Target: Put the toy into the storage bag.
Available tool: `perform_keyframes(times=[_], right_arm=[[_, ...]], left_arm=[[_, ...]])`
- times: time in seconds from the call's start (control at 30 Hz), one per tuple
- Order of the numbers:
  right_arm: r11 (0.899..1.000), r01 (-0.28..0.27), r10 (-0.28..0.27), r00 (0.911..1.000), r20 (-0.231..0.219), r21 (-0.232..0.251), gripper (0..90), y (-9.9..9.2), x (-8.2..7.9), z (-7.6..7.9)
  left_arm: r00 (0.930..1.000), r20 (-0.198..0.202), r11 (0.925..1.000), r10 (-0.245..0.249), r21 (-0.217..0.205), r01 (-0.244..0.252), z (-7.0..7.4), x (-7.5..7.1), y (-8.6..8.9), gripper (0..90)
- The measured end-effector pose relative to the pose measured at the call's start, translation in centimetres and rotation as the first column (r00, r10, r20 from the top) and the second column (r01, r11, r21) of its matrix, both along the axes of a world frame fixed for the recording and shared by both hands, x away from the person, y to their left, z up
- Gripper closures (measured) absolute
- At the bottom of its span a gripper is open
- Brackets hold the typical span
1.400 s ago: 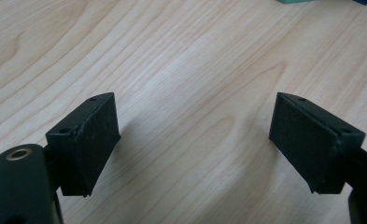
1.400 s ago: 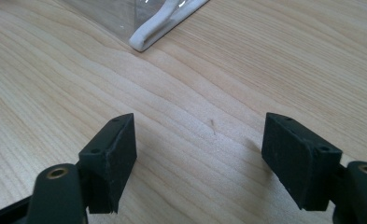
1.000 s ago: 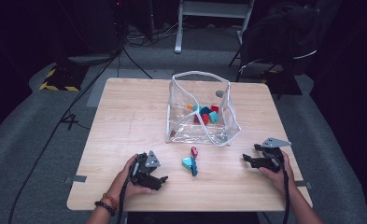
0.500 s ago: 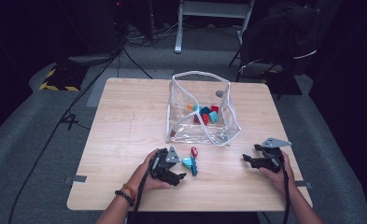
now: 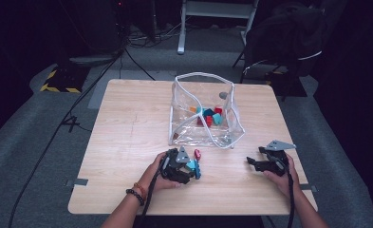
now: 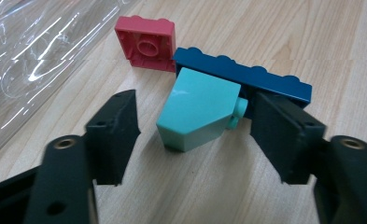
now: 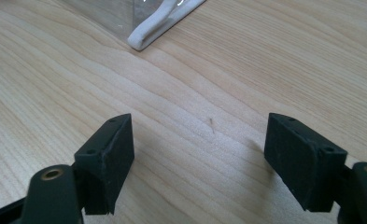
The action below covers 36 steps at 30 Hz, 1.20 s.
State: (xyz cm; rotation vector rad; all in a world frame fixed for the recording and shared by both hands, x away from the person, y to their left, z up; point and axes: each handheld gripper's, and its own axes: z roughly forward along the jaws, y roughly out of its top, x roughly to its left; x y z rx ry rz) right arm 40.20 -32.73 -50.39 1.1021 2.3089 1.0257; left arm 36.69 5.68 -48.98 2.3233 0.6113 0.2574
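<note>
A: Light wooden desk [image 5: 127, 142], clear plastic pouch [image 5: 205, 114] behind. Turquoise sloped plastic brick [image 6: 197, 109] lies between the left hand-held gripper [image 6: 195, 135] jaws, which have just been closing, no contact.

B: Right hand-held gripper [image 7: 200, 158] wide, empty. Risk: the sloped face may squirt out, nudging the dark blue long brick [image 6: 246, 77].

Turquoise sloped brick [image 6: 197, 109] between closing fingers [image 6: 113, 133], beside dark blue brick [image 6: 246, 74].

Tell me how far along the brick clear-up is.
Done: several bricks already lie in the clear bag. In hand: the left gripper has just been closing around the teal brick; its jaws straddle it with a gap on the left side, so no grip yet. Left: the teal brick, the blue brick and the red brick are on the table. The right gripper rests open.
</note>
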Motion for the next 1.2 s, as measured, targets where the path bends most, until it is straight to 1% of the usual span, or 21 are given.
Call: perform_keyframes(times=[0.03,0.1,0.13,0.2,0.27,0.3,0.33,0.4,0.43,0.5,0.53,0.63,0.73,0.8,0.9,0.93,1.0,1.07,1.13,1.2], right_arm=[[1.0,0.0,0.0,1.0,0.0,0.0,25.0,0.0,0.0,0.0],[1.0,0.0,0.0,1.0,0.0,0.0,25.0,0.0,0.0,0.0],[1.0,0.0,0.0,1.0,0.0,0.0,25.0,0.0,0.0,0.0],[1.0,0.0,0.0,1.0,0.001,0.0,25.0,0.0,0.0,0.0],[1.0,0.0,0.0,1.0,0.0,0.0,25.0,0.0,0.0,0.0],[1.0,0.0,0.0,1.0,0.0,0.0,25.0,0.0,0.0,0.0],[1.0,0.0,0.0,1.0,0.001,0.0,25.0,0.0,0.0,0.0],[1.0,0.0,0.0,1.0,0.002,-0.002,25.0,0.0,0.0,0.0],[1.0,0.0,0.0,1.0,0.003,-0.002,25.0,0.0,0.0,0.0],[1.0,0.0,0.0,1.0,0.002,-0.001,25.0,0.0,0.0,0.0],[1.0,0.0,0.0,1.0,0.002,-0.001,25.0,0.0,0.0,0.0],[1.0,0.0,0.0,1.0,0.003,-0.002,24.9,0.0,0.0,0.0],[1.0,0.0,0.0,1.0,0.003,-0.002,24.9,0.0,0.0,0.0],[1.0,0.0,0.0,1.0,0.005,-0.003,24.9,0.0,-0.1,0.0],[1.0,0.0,0.0,1.0,0.004,-0.002,24.9,0.0,-0.1,0.0],[1.0,0.0,0.0,1.0,0.003,-0.001,25.0,0.0,0.0,0.0],[1.0,0.0,0.0,1.0,0.003,-0.002,24.9,0.0,0.0,0.0],[1.0,-0.001,0.001,1.0,0.003,-0.002,24.9,0.0,0.0,0.0],[1.0,0.0,0.0,1.0,0.003,-0.002,25.0,0.0,0.0,0.0],[1.0,0.0,0.0,1.0,0.003,-0.002,24.9,0.0,0.0,0.0]], left_arm=[[1.0,-0.004,1.0,-0.006,-0.002,0.006,0.0,0.0,-0.1,35.6],[1.0,-0.004,1.0,-0.009,-0.002,0.009,-0.1,0.1,-0.3,36.9],[0.9999,-0.004,0.9999,-0.015,-0.002,0.015,-0.2,0.1,-0.3,40.7],[0.9999,0.006,0.9999,-0.012,0.01,0.012,-0.3,0.2,-0.4,43.2],[0.9999,-0.002,0.9998,-0.011,-0.017,0.011,-0.5,0.3,-0.4,51.4],[0.9999,0.005,0.9998,-0.011,-0.019,0.011,-0.5,0.4,-0.3,54.3],[1.0,0.005,0.9999,-0.007,-0.01,0.007,-0.5,0.3,-0.2,56.4],[0.9998,0.015,0.9999,-0.013,-0.01,0.013,-0.4,0.4,-0.1,56.7],[0.9998,0.017,0.9998,-0.009,-0.017,0.009,-0.4,0.4,0.0,56.7],[0.9997,0.023,0.9999,-0.001,-0.017,0.001,-0.1,0.4,0.3,56.7],[0.9998,0.021,0.9995,0.004,-0.031,-0.004,0.0,0.4,0.5,56.7],[0.9992,0.027,0.9988,0.028,-0.04,-0.027,0.5,0.5,1.4,56.7],[0.9984,0.027,0.9967,0.049,-0.065,-0.048,1.1,0.5,2.4,56.7],[0.9967,0.04,0.9958,0.071,-0.061,-0.068,1.5,0.4,3.0,56.7],[0.9956,0.048,0.995,0.08,-0.062,-0.077,2.2,0.3,4.0,56.7],[0.9943,0.056,0.9943,0.09,-0.062,-0.087,2.5,0.2,4.3,56.7],[0.9917,0.069,0.9918,0.108,-0.076,-0.103,3.2,0.2,5.1,56.7],[0.9856,0.093,0.9869,0.142,-0.091,-0.133,4.1,0.4,5.8,56.8],[0.9819,0.106,0.983,0.157,-0.113,-0.145,4.7,0.6,6.3,56.7],[0.9786,0.119,0.9807,0.168,-0.121,-0.154,5.6,0.9,6.6,56.7]])
